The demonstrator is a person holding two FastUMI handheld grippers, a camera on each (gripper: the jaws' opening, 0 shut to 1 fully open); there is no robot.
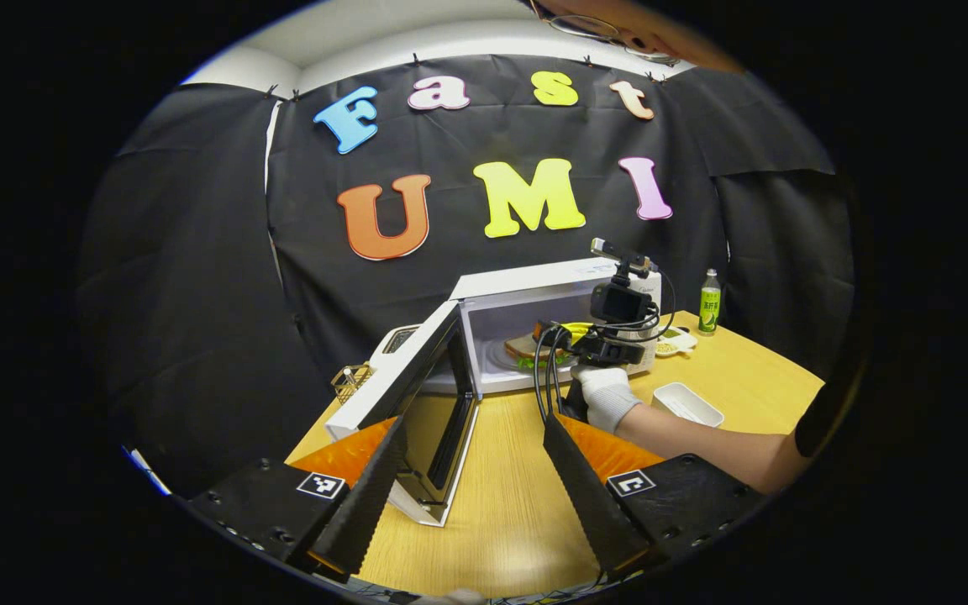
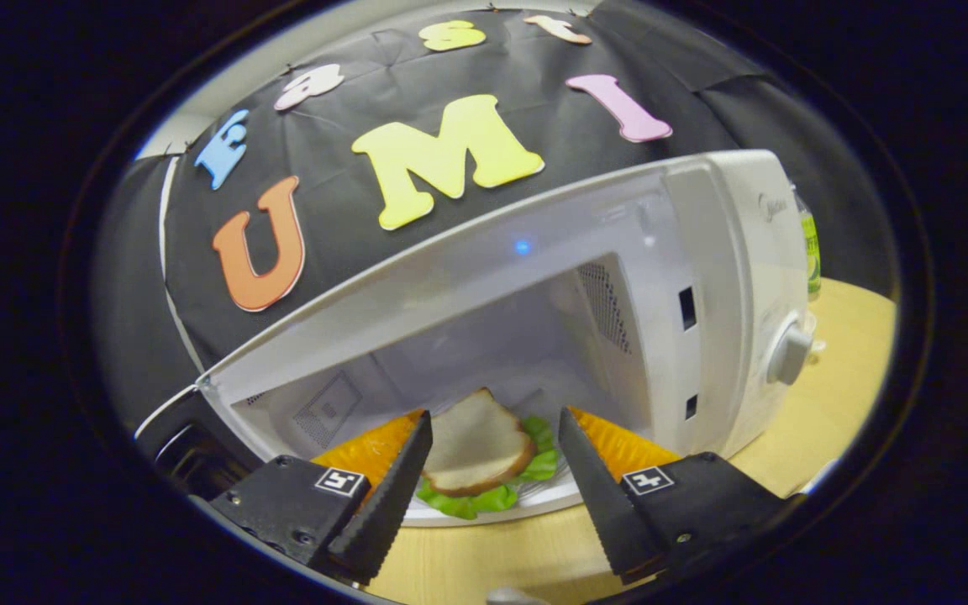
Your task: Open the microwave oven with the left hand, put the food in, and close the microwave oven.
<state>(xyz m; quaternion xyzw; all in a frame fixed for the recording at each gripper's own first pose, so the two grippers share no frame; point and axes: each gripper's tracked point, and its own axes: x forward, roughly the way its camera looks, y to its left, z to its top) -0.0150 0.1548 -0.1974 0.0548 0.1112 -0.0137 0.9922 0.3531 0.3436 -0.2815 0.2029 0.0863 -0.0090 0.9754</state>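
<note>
The left gripper (image 1: 476, 454) is held spread above the wooden table (image 1: 501, 512), nothing being pinched between its two black serrated fingers (image 1: 366, 496). Just ahead of it and slightly to its left, the open door (image 1: 417, 395) of the white microwave oven (image 1: 534, 290) is seen swung outward, its lower corner lying between the fingertips in the left gripper view. Farther ahead, the right gripper (image 1: 564, 332) is seen at the mouth of the oven cavity, held by a white-gloved hand (image 1: 606, 395) on a bare forearm. To the right of that hand, a small white rectangular dish (image 1: 687, 403) rests on the table, and beyond it a green bottle (image 1: 709, 302) stands upright near the oven's right side. In the right gripper view, the right gripper (image 2: 492, 458) is likewise spread, with its tips at the oven opening and nothing gripped. Between and just beyond its fingers, the sandwich (image 2: 480, 454), a slice of bread over green lettuce, is seen lying on the white turntable plate (image 2: 534, 502) inside the cavity, apart from both fingers. To the right of the gripper, the oven's control panel with a round knob (image 2: 786, 353) is visible, and the table surface extends below and beyond it.
</note>
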